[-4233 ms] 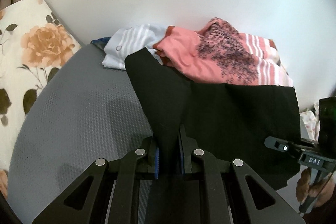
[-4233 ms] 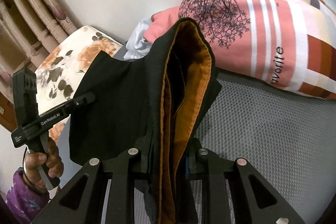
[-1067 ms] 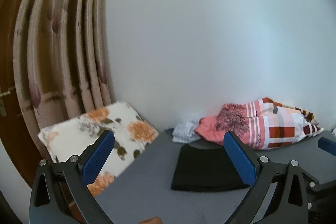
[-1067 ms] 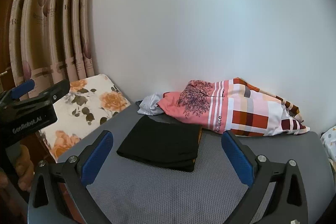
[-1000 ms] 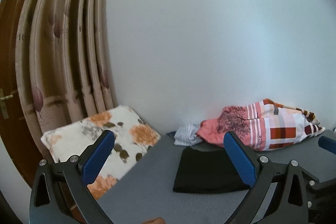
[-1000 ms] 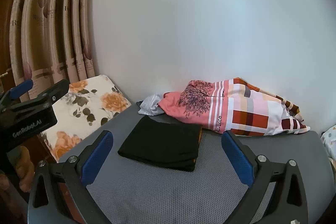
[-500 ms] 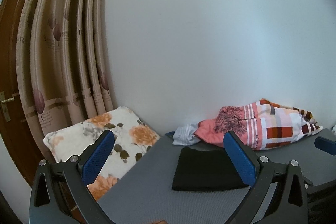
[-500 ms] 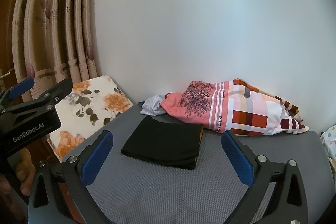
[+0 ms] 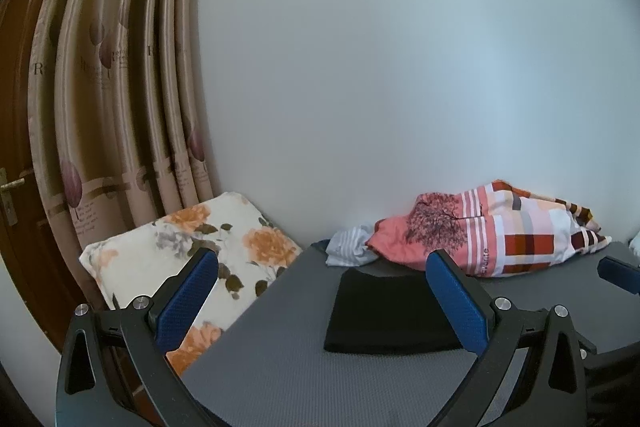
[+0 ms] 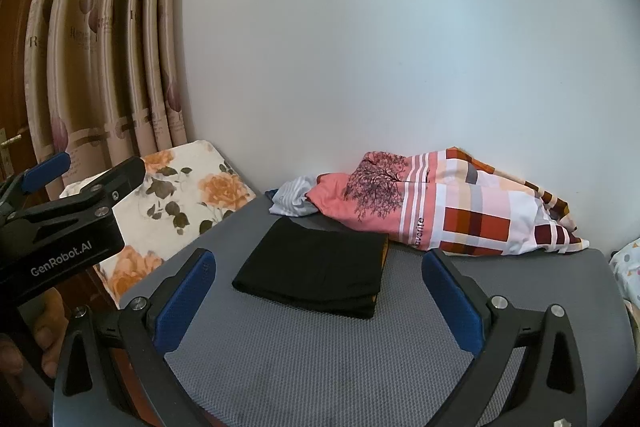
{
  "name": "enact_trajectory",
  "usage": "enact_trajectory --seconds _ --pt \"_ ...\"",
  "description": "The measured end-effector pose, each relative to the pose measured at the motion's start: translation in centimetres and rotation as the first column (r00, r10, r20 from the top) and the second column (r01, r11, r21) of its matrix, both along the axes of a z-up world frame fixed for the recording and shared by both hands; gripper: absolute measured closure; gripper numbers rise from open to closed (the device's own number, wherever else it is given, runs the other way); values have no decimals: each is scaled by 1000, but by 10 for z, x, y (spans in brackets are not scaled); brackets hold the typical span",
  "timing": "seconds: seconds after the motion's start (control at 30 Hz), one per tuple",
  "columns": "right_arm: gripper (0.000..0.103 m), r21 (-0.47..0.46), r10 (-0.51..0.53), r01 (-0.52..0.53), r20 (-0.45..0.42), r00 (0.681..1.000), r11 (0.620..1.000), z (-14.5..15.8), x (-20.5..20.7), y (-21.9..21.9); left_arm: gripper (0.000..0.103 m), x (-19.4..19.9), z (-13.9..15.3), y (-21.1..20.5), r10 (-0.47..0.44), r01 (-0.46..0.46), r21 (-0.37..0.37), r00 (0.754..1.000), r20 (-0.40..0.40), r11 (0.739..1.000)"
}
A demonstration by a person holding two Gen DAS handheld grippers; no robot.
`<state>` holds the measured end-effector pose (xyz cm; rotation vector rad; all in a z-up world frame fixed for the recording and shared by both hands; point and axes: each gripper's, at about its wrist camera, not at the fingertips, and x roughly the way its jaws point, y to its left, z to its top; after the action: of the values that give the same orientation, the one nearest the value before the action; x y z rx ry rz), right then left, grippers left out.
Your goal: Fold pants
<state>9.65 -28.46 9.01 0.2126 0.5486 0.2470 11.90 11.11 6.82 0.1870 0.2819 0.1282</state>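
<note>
The black pants lie folded in a flat rectangle on the grey mat, an orange lining showing at their right edge. They also show in the left wrist view. My left gripper is open and empty, held back from and above the pants. My right gripper is open and empty, also well back from them. The left gripper's body shows at the left of the right wrist view.
A pink and checked cloth and a pale striped garment lie bunched against the white wall behind the pants. A floral pillow lies at the left, with curtains behind it.
Since 4.2 s ago both grippers let go of the black pants and drew back and up; the pants now lie folded on the mat. Over the last second both views shift only slightly.
</note>
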Motion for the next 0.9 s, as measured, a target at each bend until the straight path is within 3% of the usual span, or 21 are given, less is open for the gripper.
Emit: enact_trajectory --seconds 0.9 --pt "0 -21 16 -17 -31 999 1000 -12 10 9 0 15 -22 6 11 -12 -9 998 -62 1000"
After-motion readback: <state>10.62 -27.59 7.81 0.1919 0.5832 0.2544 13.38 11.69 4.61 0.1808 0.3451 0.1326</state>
